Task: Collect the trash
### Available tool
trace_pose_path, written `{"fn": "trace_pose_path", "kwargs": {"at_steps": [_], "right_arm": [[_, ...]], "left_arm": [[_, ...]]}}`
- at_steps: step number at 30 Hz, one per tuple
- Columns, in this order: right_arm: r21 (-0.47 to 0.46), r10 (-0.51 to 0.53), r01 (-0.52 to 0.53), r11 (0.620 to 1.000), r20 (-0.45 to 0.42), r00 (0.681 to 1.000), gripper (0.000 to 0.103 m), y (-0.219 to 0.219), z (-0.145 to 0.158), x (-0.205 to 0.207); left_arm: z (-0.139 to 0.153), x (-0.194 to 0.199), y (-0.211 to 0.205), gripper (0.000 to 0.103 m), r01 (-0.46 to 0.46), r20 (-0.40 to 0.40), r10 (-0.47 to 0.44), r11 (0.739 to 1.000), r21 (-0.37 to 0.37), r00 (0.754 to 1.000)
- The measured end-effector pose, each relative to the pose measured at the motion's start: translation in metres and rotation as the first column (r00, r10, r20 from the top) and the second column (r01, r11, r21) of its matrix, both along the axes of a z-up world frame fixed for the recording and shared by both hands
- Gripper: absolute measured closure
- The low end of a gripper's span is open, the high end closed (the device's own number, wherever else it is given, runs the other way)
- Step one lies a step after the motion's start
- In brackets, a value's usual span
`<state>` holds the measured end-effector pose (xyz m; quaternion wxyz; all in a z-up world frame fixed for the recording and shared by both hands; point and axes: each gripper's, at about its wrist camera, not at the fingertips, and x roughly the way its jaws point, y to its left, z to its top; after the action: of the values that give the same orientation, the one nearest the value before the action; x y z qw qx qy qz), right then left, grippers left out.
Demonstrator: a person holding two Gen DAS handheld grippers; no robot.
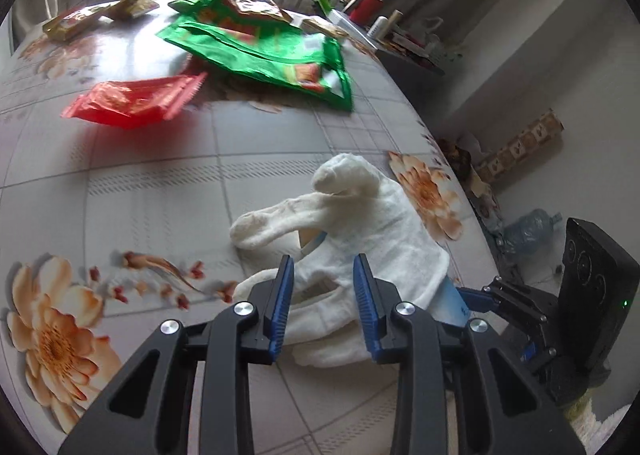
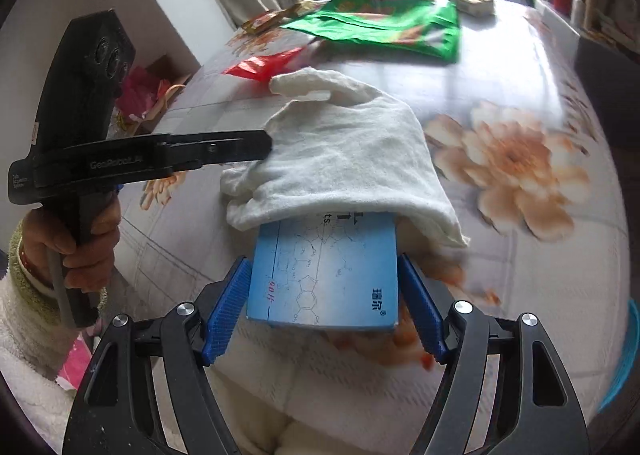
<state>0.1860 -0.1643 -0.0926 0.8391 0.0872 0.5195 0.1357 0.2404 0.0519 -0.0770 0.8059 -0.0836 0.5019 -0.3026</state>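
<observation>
Blue pads (image 2: 228,307) of my right gripper (image 2: 323,259) lie against both long sides of a blue box (image 2: 324,283) printed with chemical diagrams, at the near edge of the flower-patterned table (image 2: 520,295). The box's far end is hidden beneath a white glove (image 2: 340,147); whether it sits inside the cuff I cannot tell. My left gripper (image 1: 323,259), held in my left hand (image 2: 76,251), pinches a fold of that glove between its narrowed fingers. Farther back lie a red snack wrapper (image 1: 132,99) and, beyond it, a large green bag (image 1: 260,51), with smaller brown packets (image 1: 68,23) near the curtained window.
</observation>
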Motion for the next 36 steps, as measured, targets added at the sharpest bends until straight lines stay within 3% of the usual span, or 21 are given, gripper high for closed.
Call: {"fn": "trace_pose_path", "kwargs": {"at_steps": [4,8,11,15,18,21,24,26,29,36], "right_arm": [[0.022,-0.105,0.105,0.994,-0.009,0.994,0.033,-0.035,0.004,-0.030],[0.049,-0.174,0.173,0.984,0.006,0.985,0.033,-0.051,0.005,-0.042],[0.063,-0.181,0.179,0.982,0.016,0.983,0.033,-0.052,0.004,-0.048],[0.068,-0.174,0.172,0.983,0.023,0.984,0.033,-0.051,0.005,-0.052],[0.064,-0.181,0.179,0.982,0.027,0.983,0.033,-0.055,0.004,-0.056],[0.073,-0.185,0.183,0.980,0.030,0.982,0.033,-0.057,0.003,-0.059],[0.074,-0.188,0.186,0.980,0.034,0.981,0.033,-0.058,0.003,-0.061],[0.076,-0.190,0.187,0.979,0.036,0.981,0.033,-0.057,0.004,-0.062],[0.083,-0.196,0.193,0.978,0.034,0.980,0.033,-0.057,0.004,-0.063],[0.136,-0.269,0.265,0.955,0.012,0.963,0.033,-0.072,0.005,-0.063]], "left_arm": [[0.019,-0.018,-0.020,0.073,0.050,0.088,-0.049,0.999,-0.011,0.995],[0.032,-0.022,-0.062,0.044,0.160,0.125,-0.162,0.987,0.026,0.979],[0.029,-0.025,-0.100,0.031,0.239,0.147,-0.253,0.965,0.107,0.956],[0.013,-0.025,-0.132,0.031,0.267,0.177,-0.322,0.923,0.275,0.930],[0.008,-0.023,-0.137,0.031,0.266,0.187,-0.328,0.919,0.292,0.926],[0.009,-0.017,-0.132,0.042,0.244,0.183,-0.300,0.929,0.278,0.936],[0.010,-0.012,-0.124,0.060,0.212,0.183,-0.264,0.942,0.262,0.947],[0.012,-0.011,-0.118,0.081,0.196,0.190,-0.248,0.946,0.257,0.950],[0.015,-0.009,-0.110,0.096,0.161,0.188,-0.213,0.952,0.260,0.959],[0.031,-0.011,-0.052,0.097,-0.023,0.218,-0.025,0.976,0.216,0.976]]}}
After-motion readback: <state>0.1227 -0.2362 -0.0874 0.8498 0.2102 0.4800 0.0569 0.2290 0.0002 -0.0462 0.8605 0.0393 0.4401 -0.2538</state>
